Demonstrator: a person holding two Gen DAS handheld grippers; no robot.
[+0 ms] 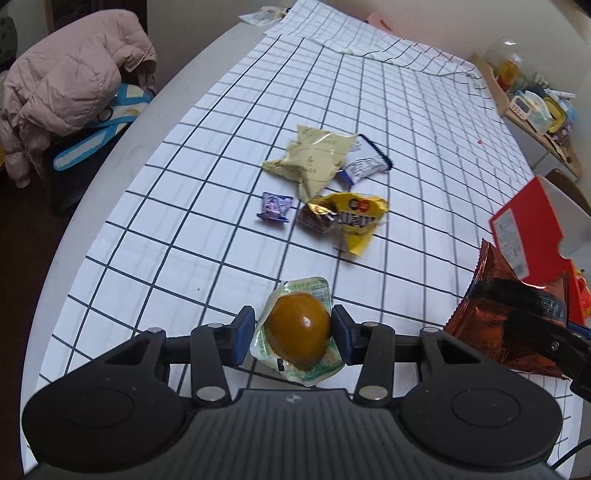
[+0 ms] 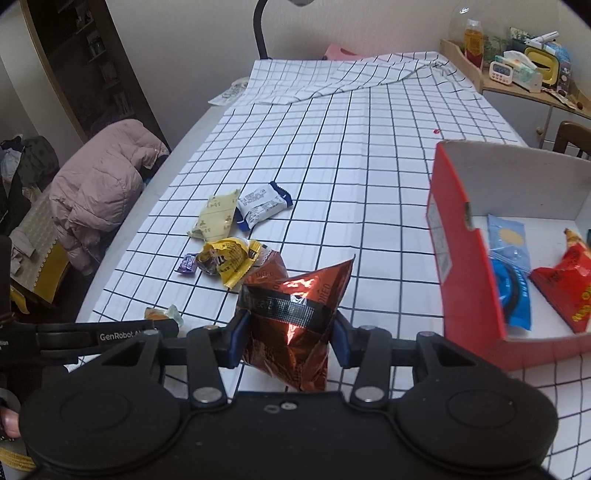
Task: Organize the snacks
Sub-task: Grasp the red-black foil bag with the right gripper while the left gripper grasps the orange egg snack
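My left gripper [image 1: 293,328] is shut on a clear green-printed pack with a brown egg [image 1: 297,332] inside, held just above the checked tablecloth [image 1: 207,206]. My right gripper [image 2: 290,334] is shut on a copper-red foil snack bag [image 2: 295,295], also lifted off the cloth. To its right stands a red box [image 2: 465,258] that holds a blue pack [image 2: 511,258] and a red pack [image 2: 569,284]. On the cloth lie a cream pack [image 1: 314,158], a white-and-blue pack [image 1: 365,162], a yellow pack [image 1: 358,218], a brown-wrapped sweet [image 1: 317,218] and a small purple sweet [image 1: 275,206].
A pink jacket [image 2: 99,181] hangs over a chair off the table's left edge. A wooden shelf [image 2: 517,74] with bottles and a timer stands at the far right. The cloth is folded back [image 2: 332,77] at the far end. A lamp stem [image 2: 260,29] rises there.
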